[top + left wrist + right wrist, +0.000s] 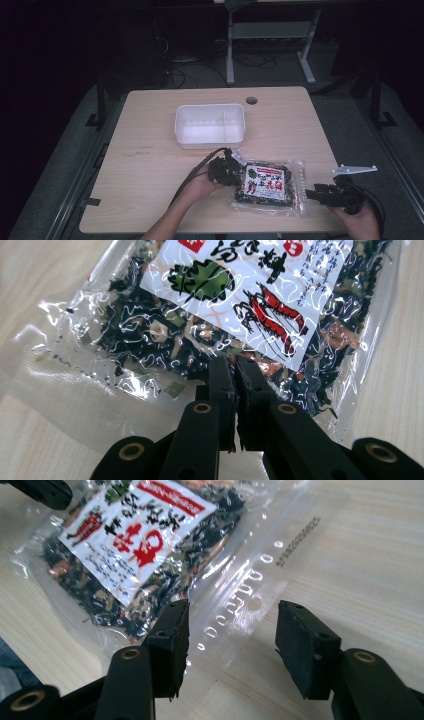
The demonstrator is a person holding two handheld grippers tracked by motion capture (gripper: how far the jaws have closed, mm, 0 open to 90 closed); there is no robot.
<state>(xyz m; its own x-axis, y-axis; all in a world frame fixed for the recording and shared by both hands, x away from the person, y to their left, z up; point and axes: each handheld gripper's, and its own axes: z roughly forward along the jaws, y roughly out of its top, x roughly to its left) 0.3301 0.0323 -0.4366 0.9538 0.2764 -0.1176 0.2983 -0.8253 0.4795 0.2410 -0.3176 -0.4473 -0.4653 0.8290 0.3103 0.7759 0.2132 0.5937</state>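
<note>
The clear food packet (266, 186) is lying flat on the bench (150, 150), near the front edge, its long axis running left to right. The left claw (234, 170) is pinching the packet's left end, jaws fully closed. The right claw (231, 637) is sitting half open, straddling the sealed right strip without pressing it. The white tub (210, 125) is waiting beyond, farther back.

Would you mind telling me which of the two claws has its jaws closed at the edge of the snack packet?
The left claw: its jaws are shut at the snack packet's left edge, whereas the right claw stands open astride the clear sealed end.
</note>
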